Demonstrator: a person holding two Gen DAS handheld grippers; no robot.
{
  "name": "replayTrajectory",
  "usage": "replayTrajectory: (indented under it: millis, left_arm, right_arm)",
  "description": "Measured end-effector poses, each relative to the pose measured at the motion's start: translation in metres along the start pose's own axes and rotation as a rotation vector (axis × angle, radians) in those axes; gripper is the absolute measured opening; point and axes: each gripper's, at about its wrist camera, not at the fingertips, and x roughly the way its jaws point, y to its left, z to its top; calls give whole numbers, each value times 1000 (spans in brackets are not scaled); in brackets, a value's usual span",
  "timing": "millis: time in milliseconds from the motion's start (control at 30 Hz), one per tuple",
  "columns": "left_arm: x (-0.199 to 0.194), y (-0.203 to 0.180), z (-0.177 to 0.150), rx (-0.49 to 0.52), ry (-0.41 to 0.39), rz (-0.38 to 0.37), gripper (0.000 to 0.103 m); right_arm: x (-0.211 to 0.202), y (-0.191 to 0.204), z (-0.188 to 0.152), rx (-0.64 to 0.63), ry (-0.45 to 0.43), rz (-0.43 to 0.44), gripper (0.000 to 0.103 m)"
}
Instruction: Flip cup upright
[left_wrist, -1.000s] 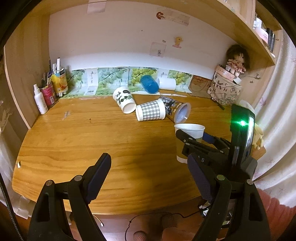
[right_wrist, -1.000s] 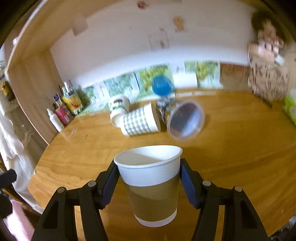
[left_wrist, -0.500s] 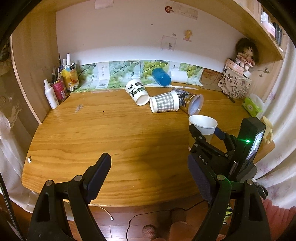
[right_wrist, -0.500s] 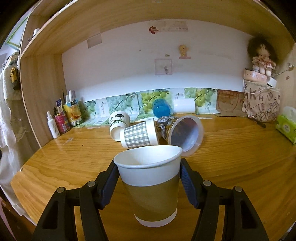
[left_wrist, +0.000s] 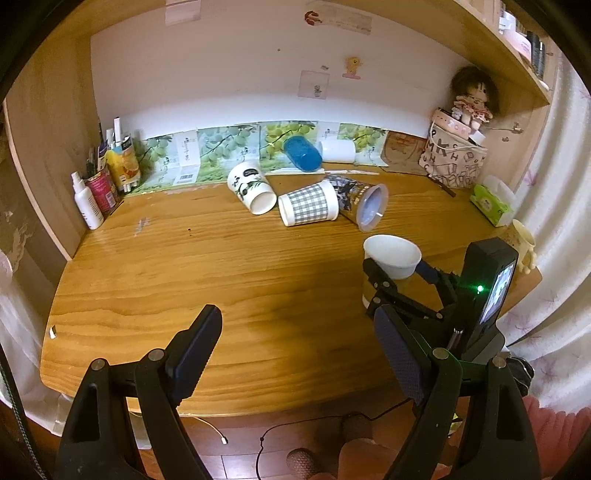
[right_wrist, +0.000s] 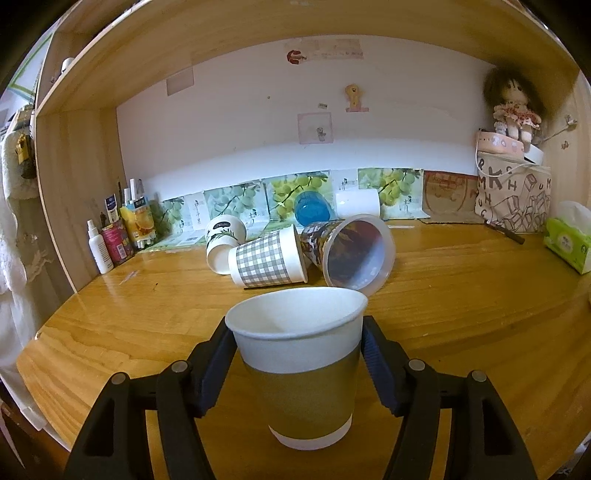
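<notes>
Cup's upright, right gripper just hasn't let go

Left wrist view: the left gripper (left_wrist: 295, 354) hangs wide open and empty over the near edge of the desk (left_wrist: 184, 266), out of the way, I'd guess, while the right gripper (left_wrist: 393, 267) clamps the paper cup (left_wrist: 391, 251) on the right side.
Right wrist view: cup (right_wrist: 299, 365) stands mouth-up, white rim, brown band, pinched at mid-height, base seemingly on the wood. Other cups (right_wrist: 267, 260) lie tipped farther back.
</notes>
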Motion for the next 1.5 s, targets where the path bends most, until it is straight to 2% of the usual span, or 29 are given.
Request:
replayTrajectory:
  millis: [167, 400, 467, 567, 700, 800, 967, 1033, 1200, 1300, 1367, 1500]
  left_arm:
    - [-2, -6, 0, 7, -9, -27, 87]
    - [0, -11, -9, -17, 34, -54, 87]
    - [-3, -11, -13, -28, 37, -54, 87]
    - [-6, -10, -19, -44, 39, -43, 87]
    - [-8, -7, -26, -72, 64, -24, 87]
    - [-12, -7, -30, -91, 104, 23, 87]
    - [-31, -17, -32, -105, 106, 89, 88]
    - [-39, -25, -28, -110, 104, 110, 88]
    - [-59, -44, -10, -136, 62, 111, 88]
    - [-70, -60, 8, -106, 44, 136, 88]
    - [-75, -67, 19, -102, 54, 120, 88]
    - [-93, -81, 30, -91, -6, 147, 89]
  right_arm:
    - [-9, -1, -4, -2, 23, 6, 69]
    - [-18, -2, -11, 1, 90, 29, 69]
    - [-19, -2, -13, 2, 114, 31, 73]
    - [-24, -2, -17, 13, 138, 26, 80]
    - [-35, -6, -21, 41, 204, 23, 80]
    - [-49, -11, -19, 47, 253, 11, 82]
    - [-83, -17, -1, 15, 337, -27, 83]
    - [-100, -19, 11, 4, 364, -6, 84]
    - [-148, -19, 47, -9, 356, 57, 86]
    - [-177, -18, 67, -41, 320, 48, 86]
    - [-189, -19, 79, -48, 325, 33, 86]
    - [-211, -24, 102, -8, 340, 60, 86]
